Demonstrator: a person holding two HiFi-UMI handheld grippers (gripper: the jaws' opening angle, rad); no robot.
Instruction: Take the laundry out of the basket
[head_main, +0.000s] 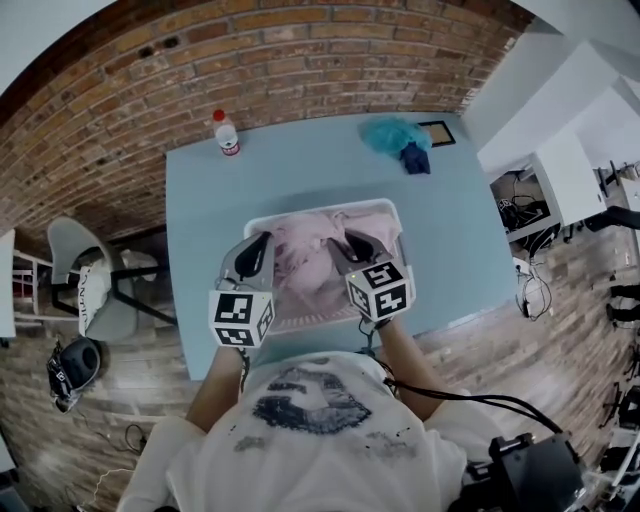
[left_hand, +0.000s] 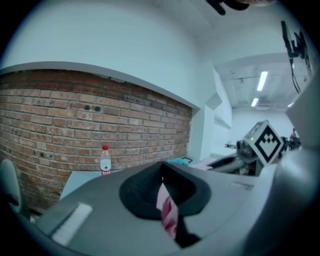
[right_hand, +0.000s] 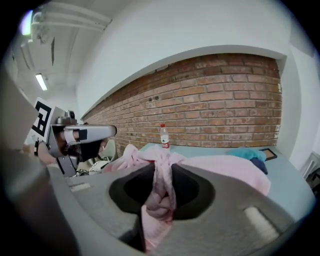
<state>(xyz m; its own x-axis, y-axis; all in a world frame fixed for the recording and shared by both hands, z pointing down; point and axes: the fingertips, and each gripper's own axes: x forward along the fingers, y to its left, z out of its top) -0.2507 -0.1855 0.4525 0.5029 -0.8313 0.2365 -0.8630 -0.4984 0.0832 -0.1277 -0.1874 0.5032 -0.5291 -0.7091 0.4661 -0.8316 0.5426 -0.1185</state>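
From the head view, one rectangular pale-blue bench (head_main: 200, 200) fills the middle of the frame. At its centre stands one white plastic laundry basket (head_main: 320, 210), and a soft, crumpled pink garment (head_main: 305, 260) sits in it. Two claws reach over the basket's lower rim, the left claw (head_main: 262, 245) and the right claw (head_main: 352, 245), each carrying a cube with black-and-white square markers. At the bench's upper left stands one clear plastic bottle (head_main: 227, 133) with a red cap. At the upper right lie one fuzzy teal cloth (head_main: 393, 132), one dark blue cloth (head_main: 416, 158) touching it, and one flat black-framed rectangle (head_main: 438, 132) just beside them. A red brick wall (head_main: 250, 60) curves across the top, the wooden plank floor (head_main: 30, 420) shows at the lower left, and one grey chair (head_main: 85, 275) stands at the left edge.

In the left gripper view, the left claw's jaws are closed together, pinching a thin fold of the pink garment low in the frame. The bottle stands at centre left before the brick wall, and the right claw's marker cube shows at the right under white ceiling lights.

In the right gripper view, the right claw's jaws are nearly together, clamped on a thick bunched twist of the pink garment, which spreads away to the right. The bottle stands at centre, both cloths lie at the right, and the left claw shows at the left.
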